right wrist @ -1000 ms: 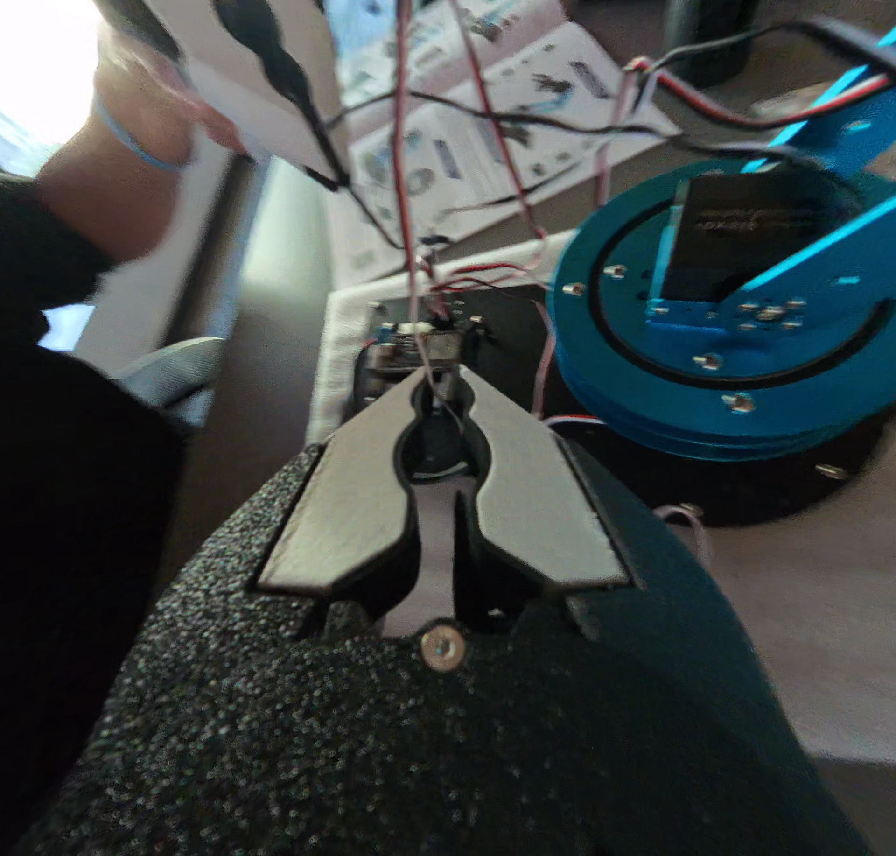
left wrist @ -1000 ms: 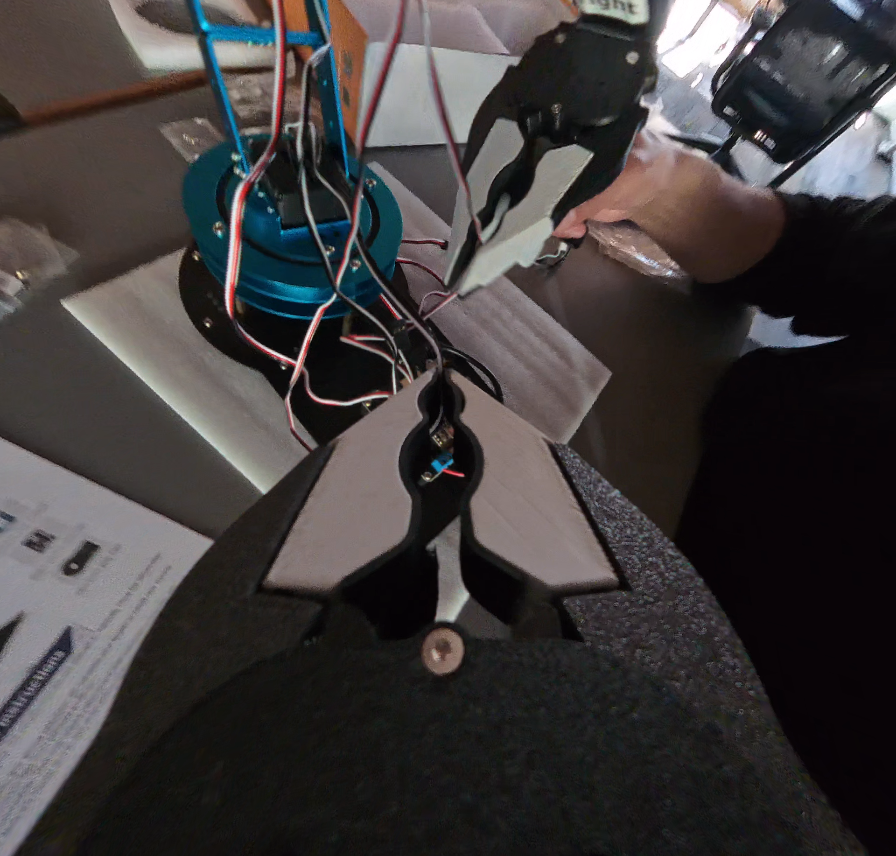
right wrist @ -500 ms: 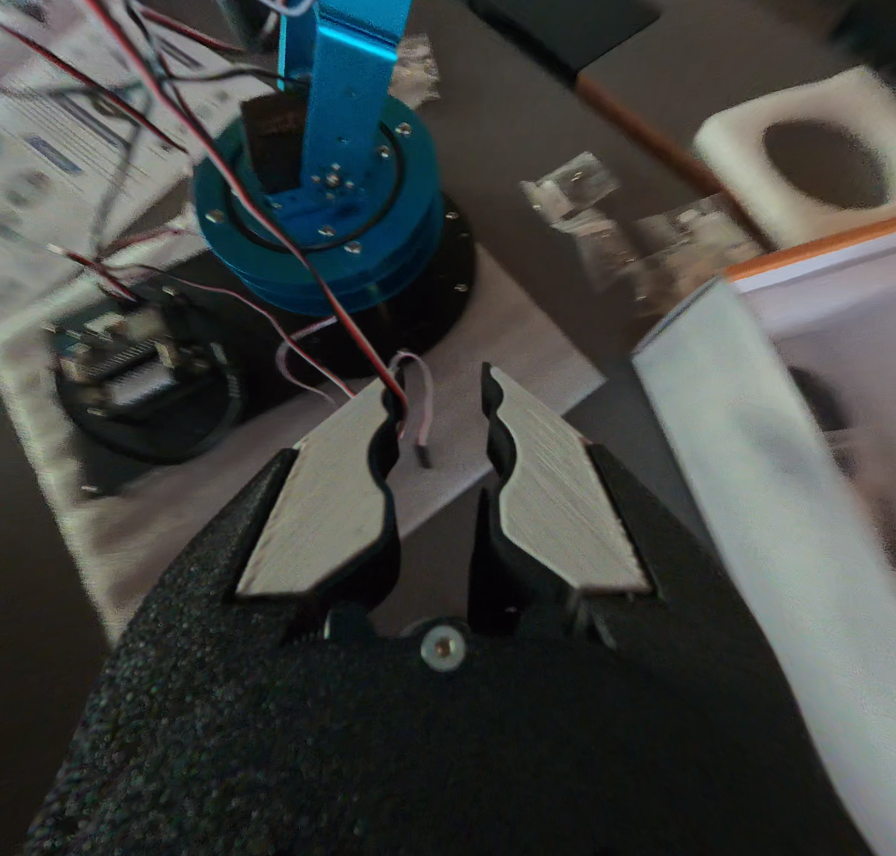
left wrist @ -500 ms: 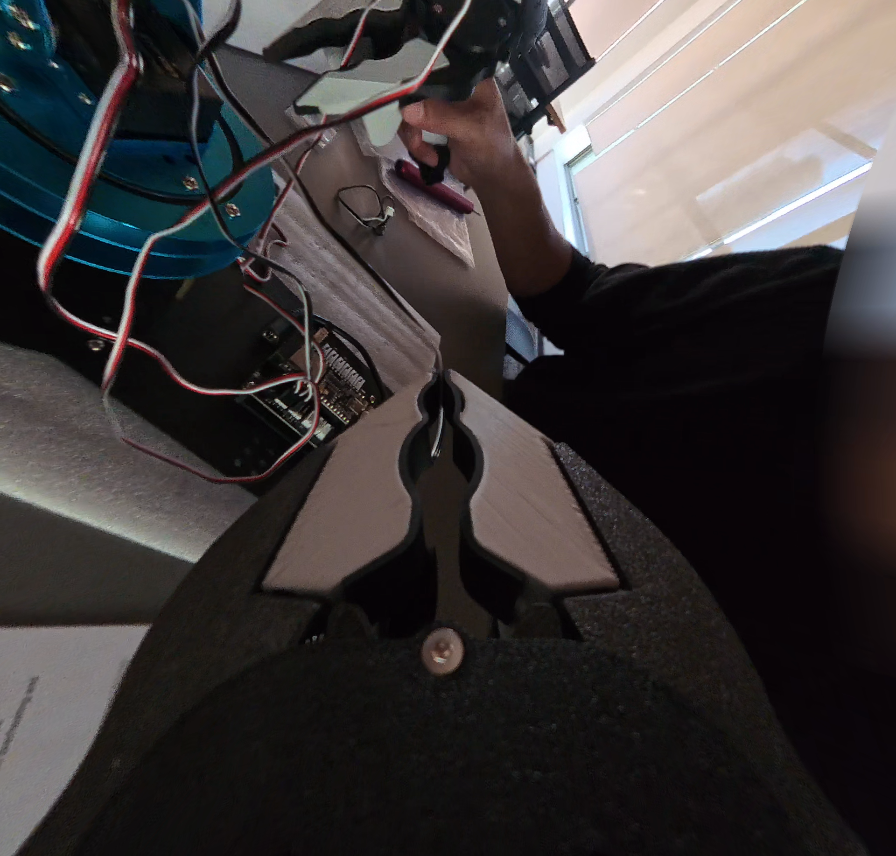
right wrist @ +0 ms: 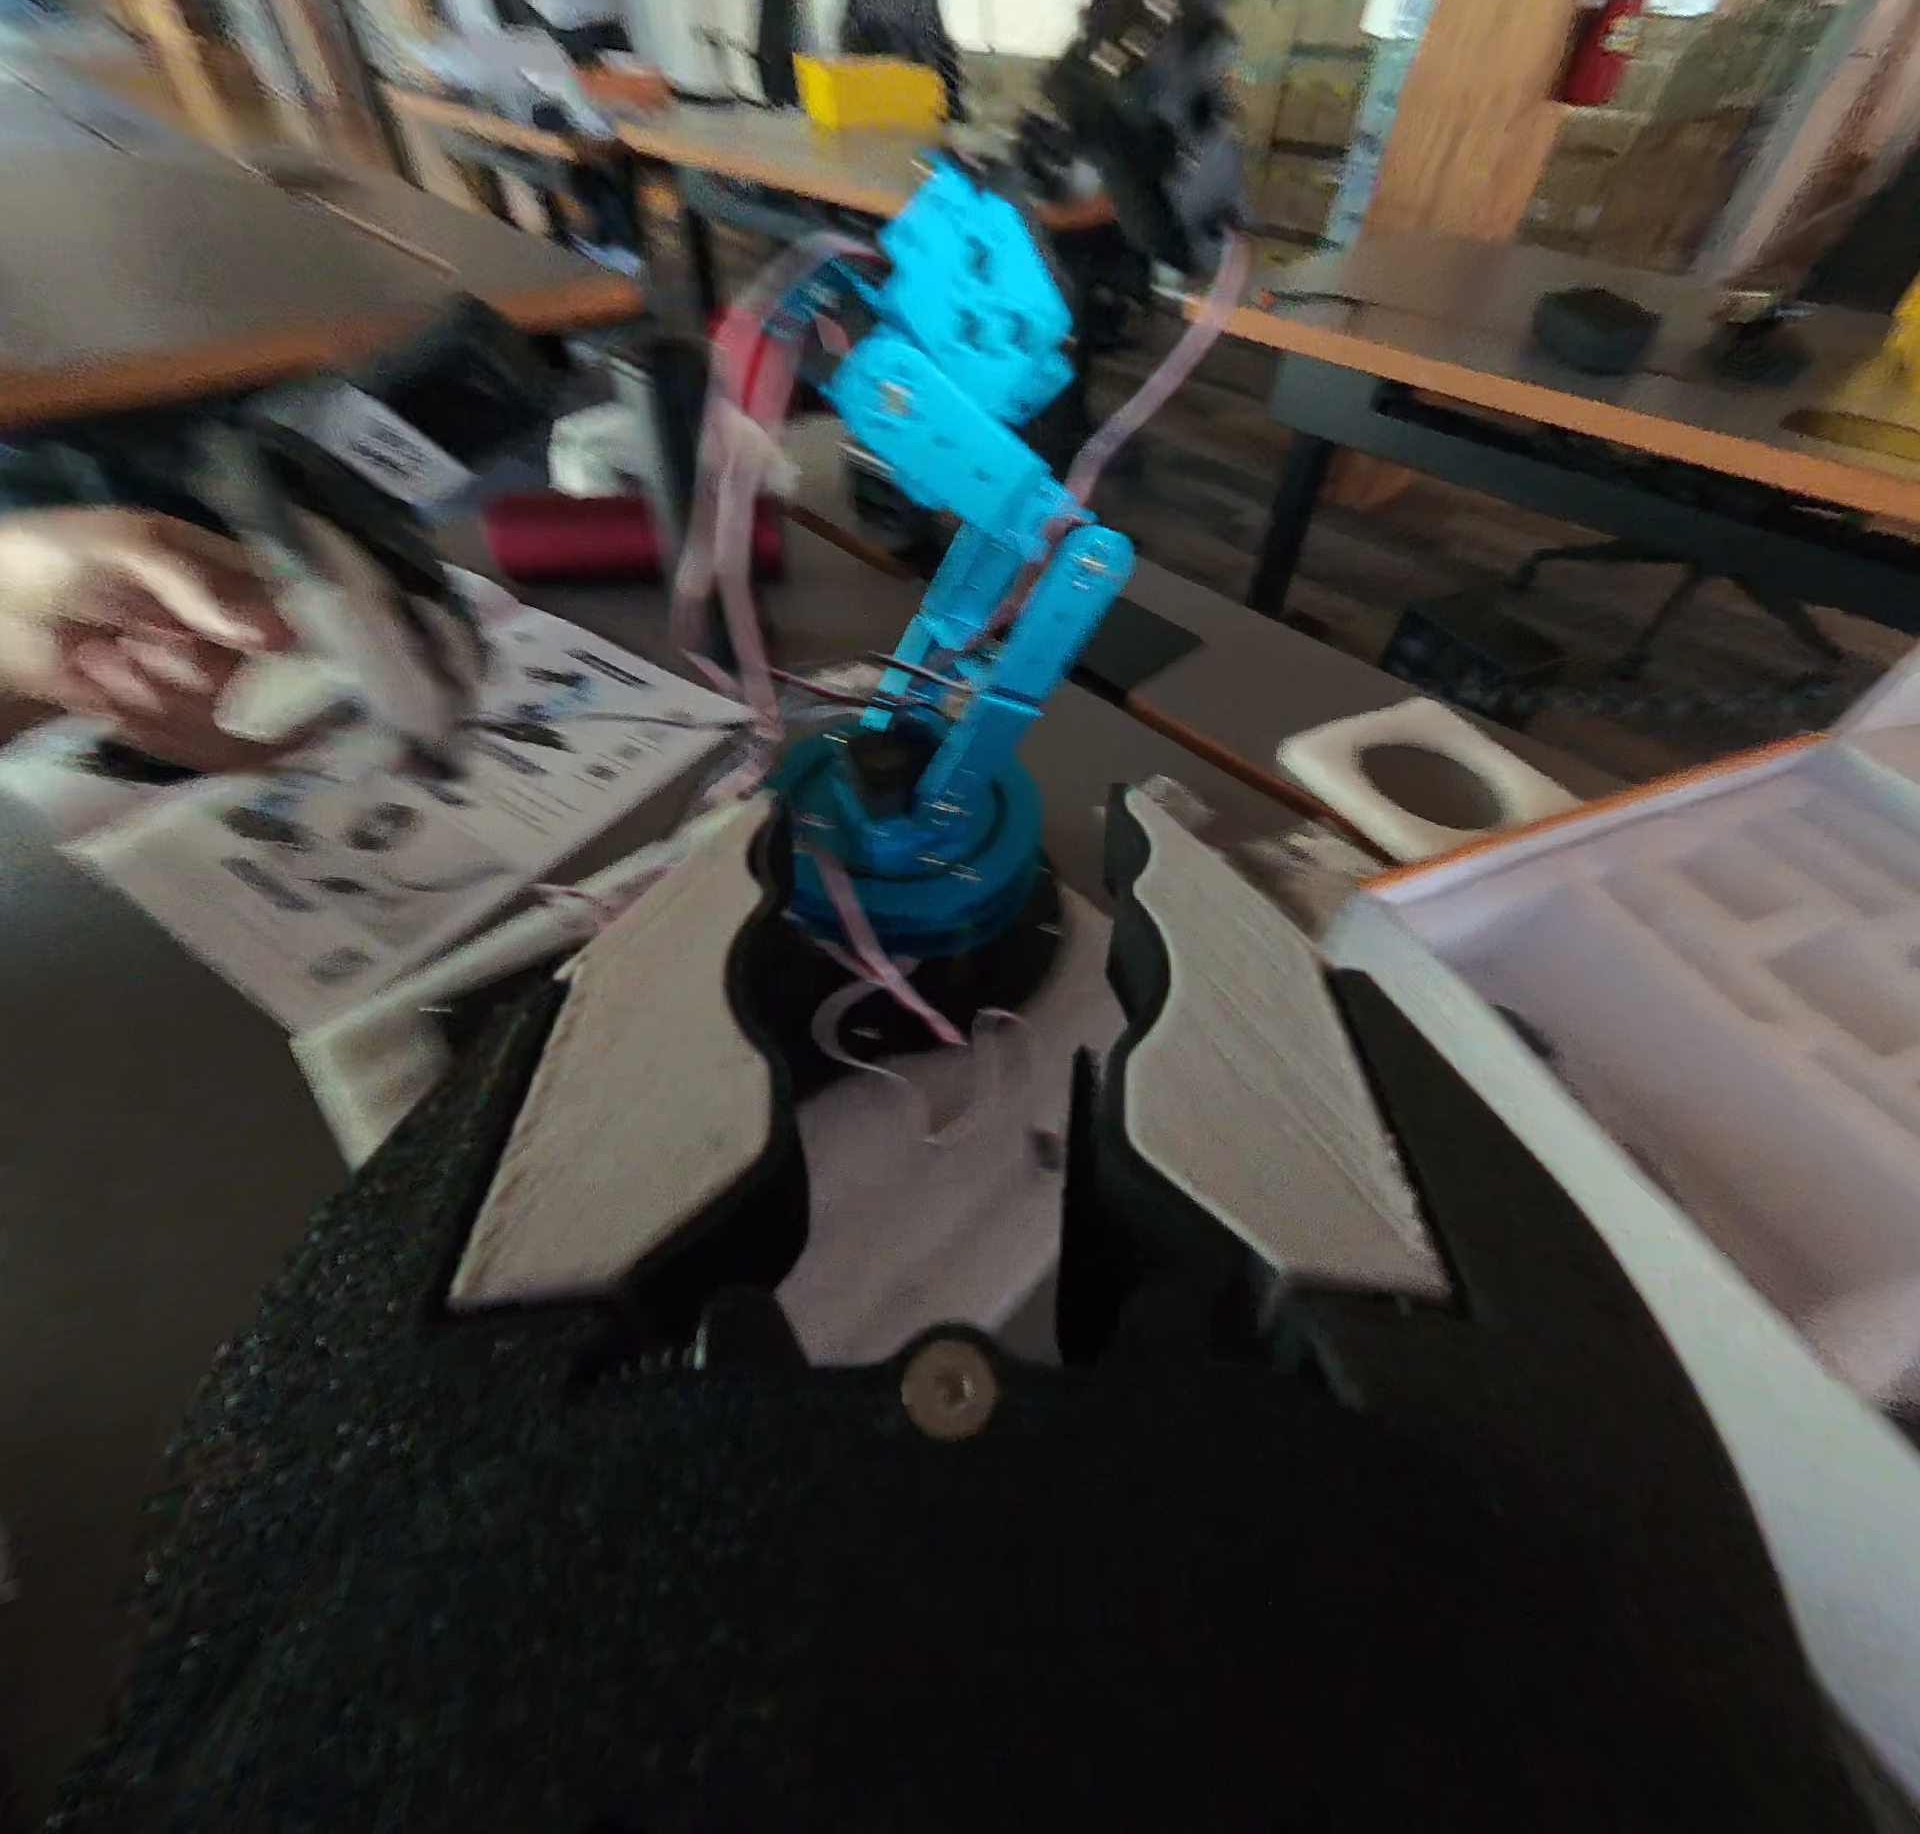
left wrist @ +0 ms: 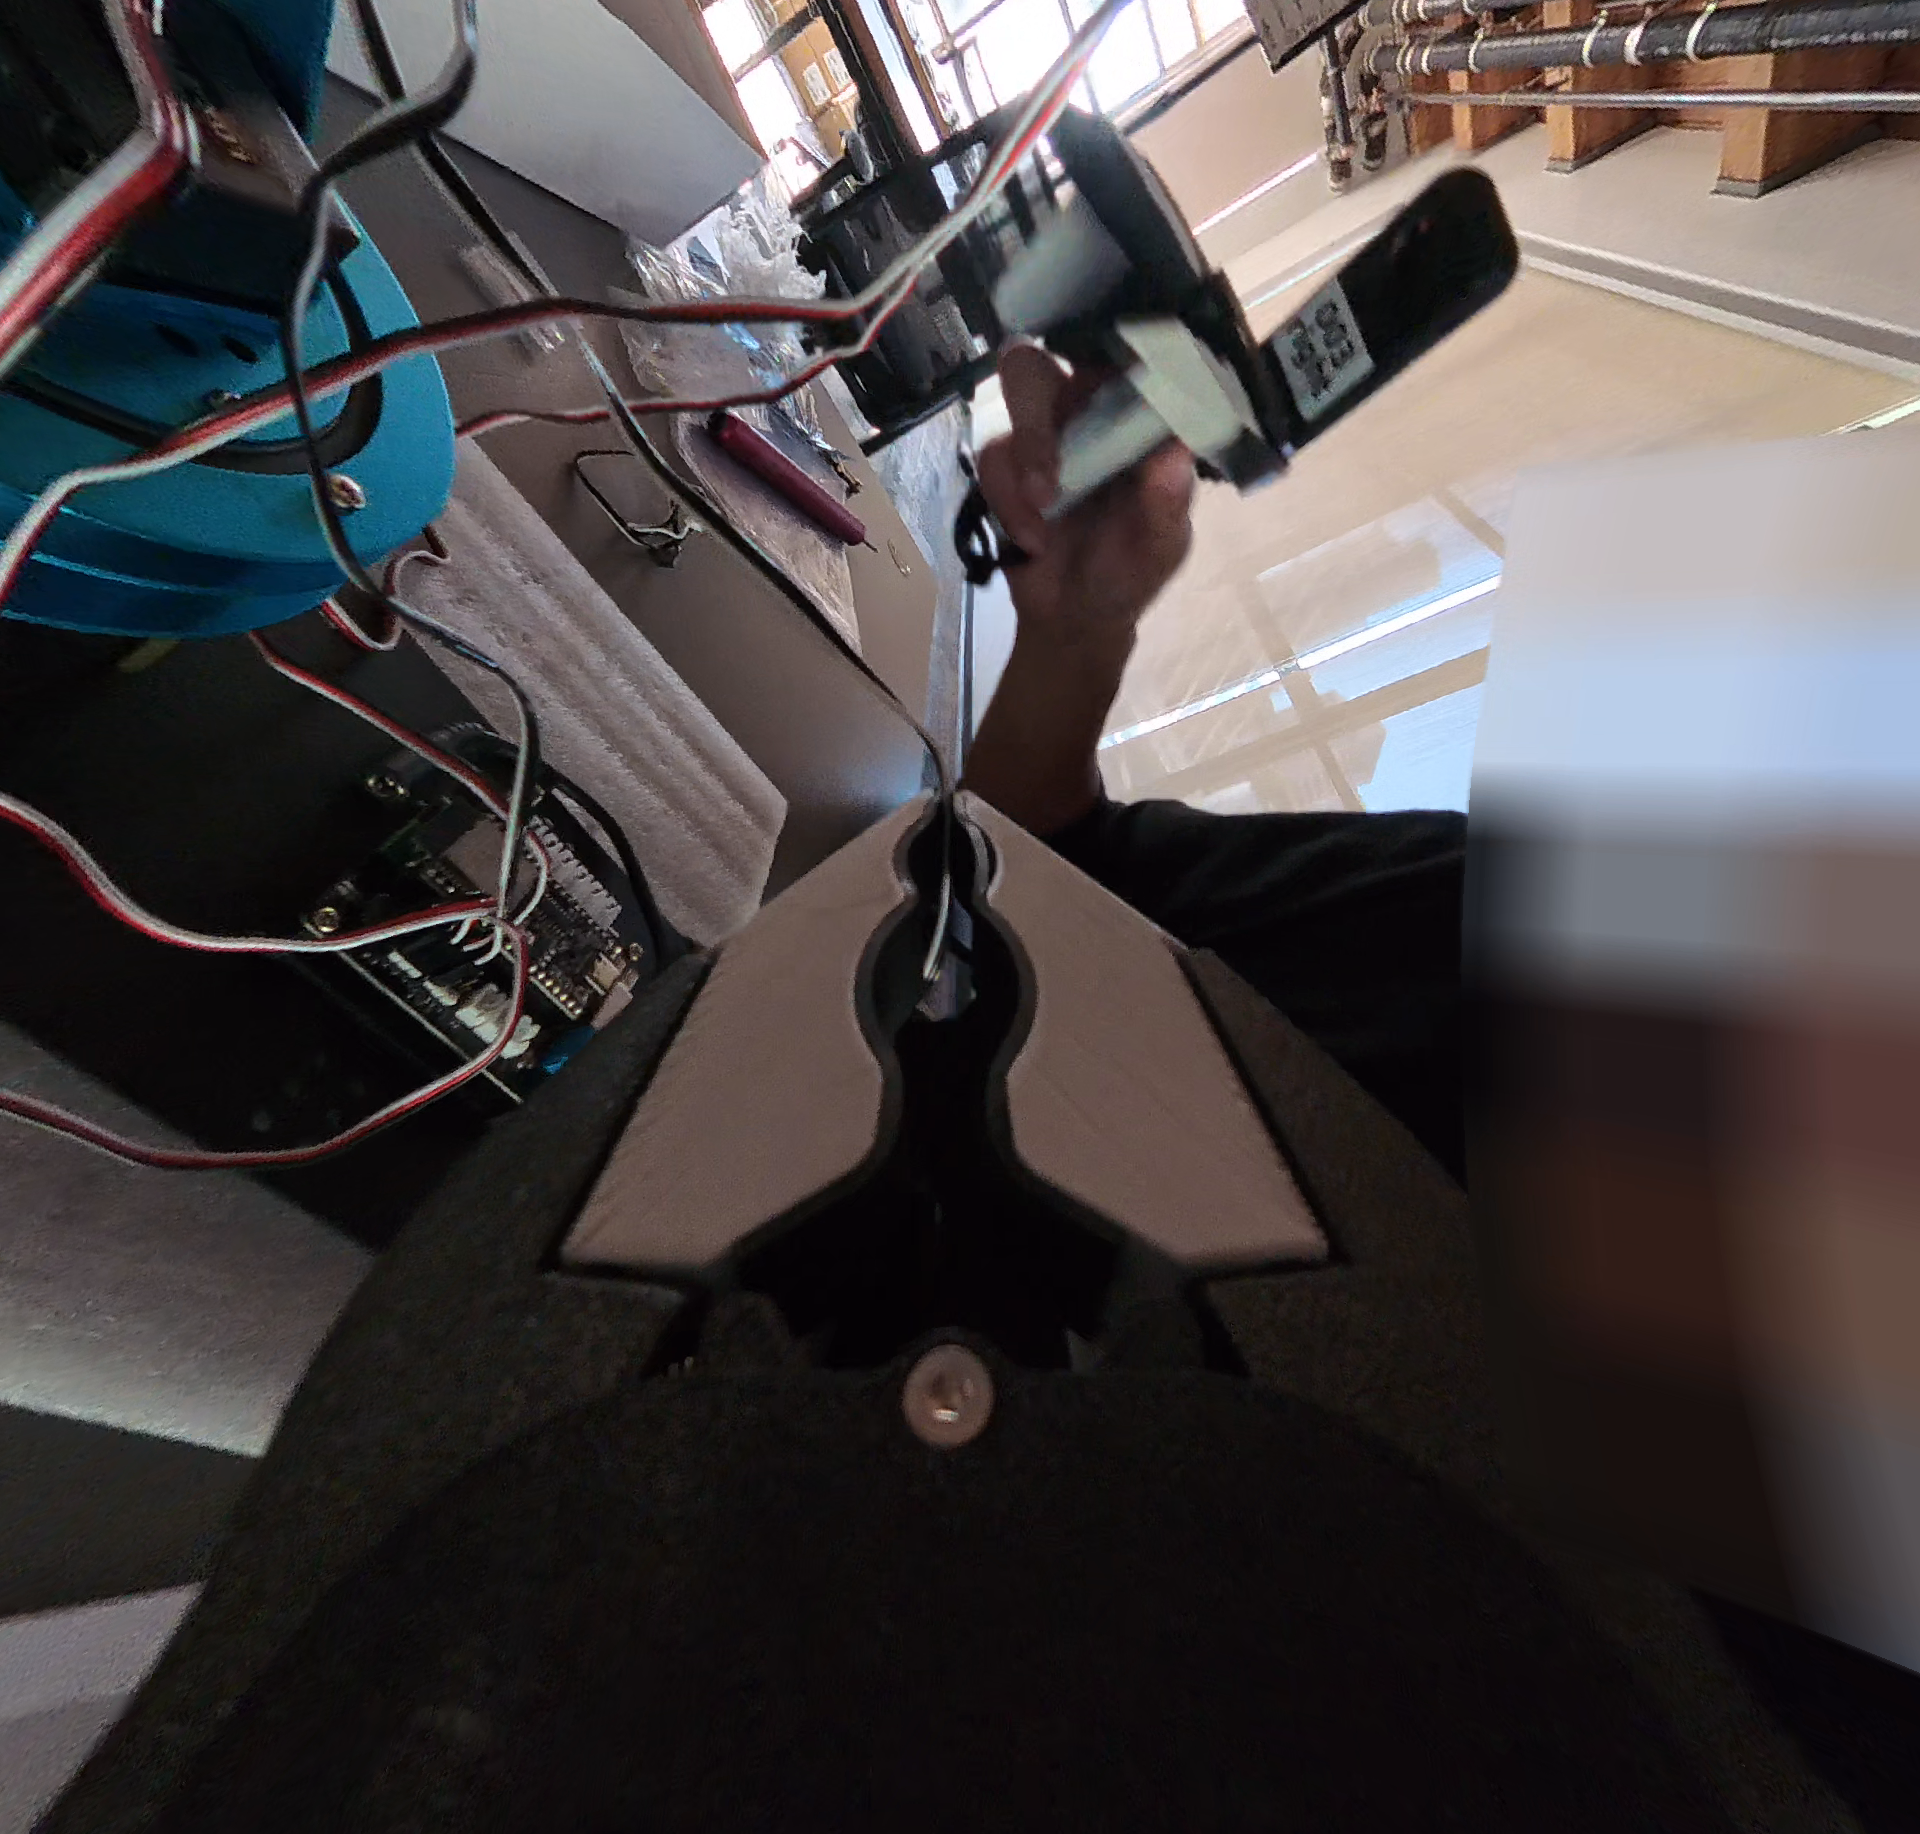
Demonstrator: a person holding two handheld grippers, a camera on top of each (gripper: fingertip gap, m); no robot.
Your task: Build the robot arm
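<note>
My left gripper (left wrist: 943, 803) is shut on a thin servo cable (left wrist: 939, 920) whose end hangs in the gap behind the tips. It sits just right of a circuit board (left wrist: 488, 963) with several red, white and black wires plugged in. The blue round base (left wrist: 208, 475) of a small robot arm kit is at upper left. My right gripper (right wrist: 940, 816) is open and empty, held back from and above the blue arm (right wrist: 966, 496) and its base (right wrist: 914, 854). It also shows in the left wrist view (left wrist: 1143, 330), gripped by a hand.
A white foam sheet (left wrist: 613, 683) lies under the kit. A dark red screwdriver (left wrist: 790, 480) lies behind it. An instruction sheet (right wrist: 364, 849) is at left, an open white box (right wrist: 1662, 953) at right, and a white foam piece with a hole (right wrist: 1423, 787) behind.
My right gripper has opened, let go of the wire it pinched, and drawn back and up from the kit. My left gripper stays shut on its cable and has tilted toward the table's edge.
</note>
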